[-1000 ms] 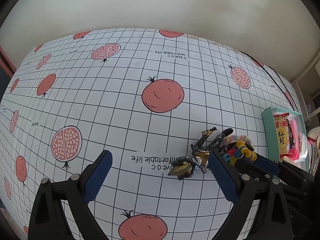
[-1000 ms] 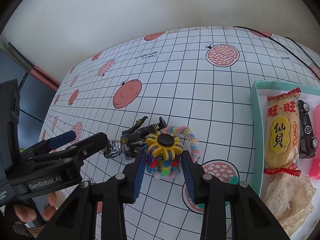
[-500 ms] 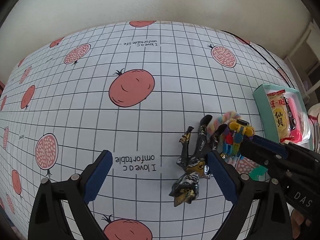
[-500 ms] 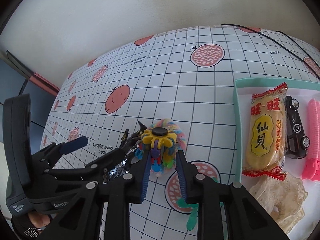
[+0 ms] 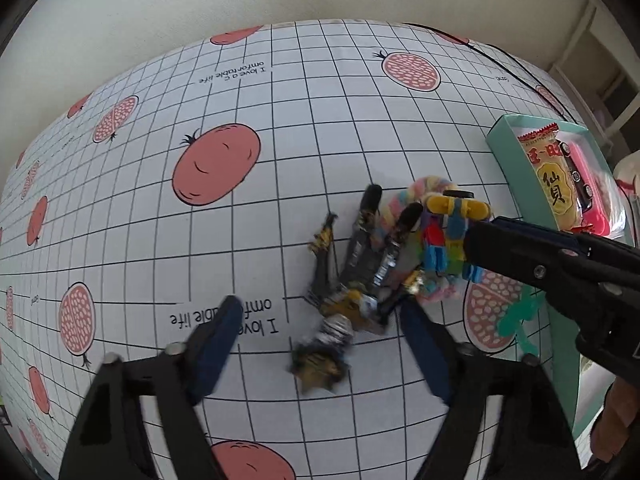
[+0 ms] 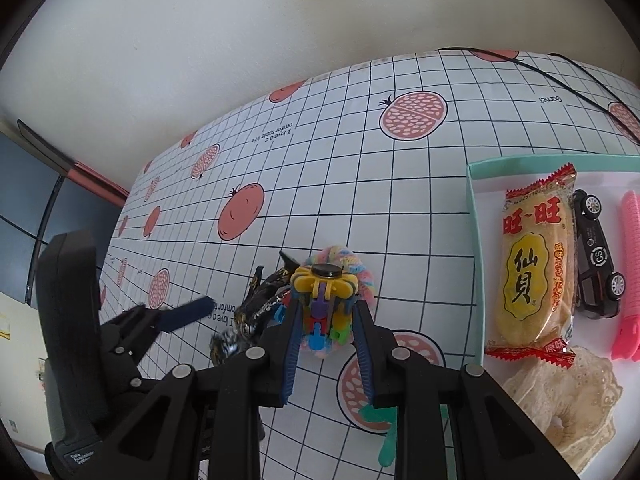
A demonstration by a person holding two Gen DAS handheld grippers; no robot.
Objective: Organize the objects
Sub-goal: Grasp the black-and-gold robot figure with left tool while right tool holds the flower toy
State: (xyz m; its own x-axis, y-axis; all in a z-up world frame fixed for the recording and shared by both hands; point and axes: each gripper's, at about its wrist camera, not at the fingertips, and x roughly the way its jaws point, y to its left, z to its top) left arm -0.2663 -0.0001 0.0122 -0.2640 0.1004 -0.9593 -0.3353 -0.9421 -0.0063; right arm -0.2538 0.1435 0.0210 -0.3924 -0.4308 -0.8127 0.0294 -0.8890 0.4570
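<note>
Since a second ago the right gripper point(image 6: 326, 312) has clamped the block toy point(image 6: 322, 304); the left gripper point(image 5: 316, 340), open, nears the figure point(image 5: 352, 280); lifting may snag the scrunchie point(image 6: 352, 266)

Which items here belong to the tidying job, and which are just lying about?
In play:
- block toy, between right gripper jaws
- action figure, before open left gripper
- scrunchie
- tray

Lying about:
- black cable
- tablecloth

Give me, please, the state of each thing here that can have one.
Left gripper: open, around the black-gold toy figure.
Right gripper: shut on the multicoloured plastic block toy.
Black-gold toy figure: lying flat.
Teal tray: partly filled.
Yellow snack packet: sealed, in the tray.
</note>
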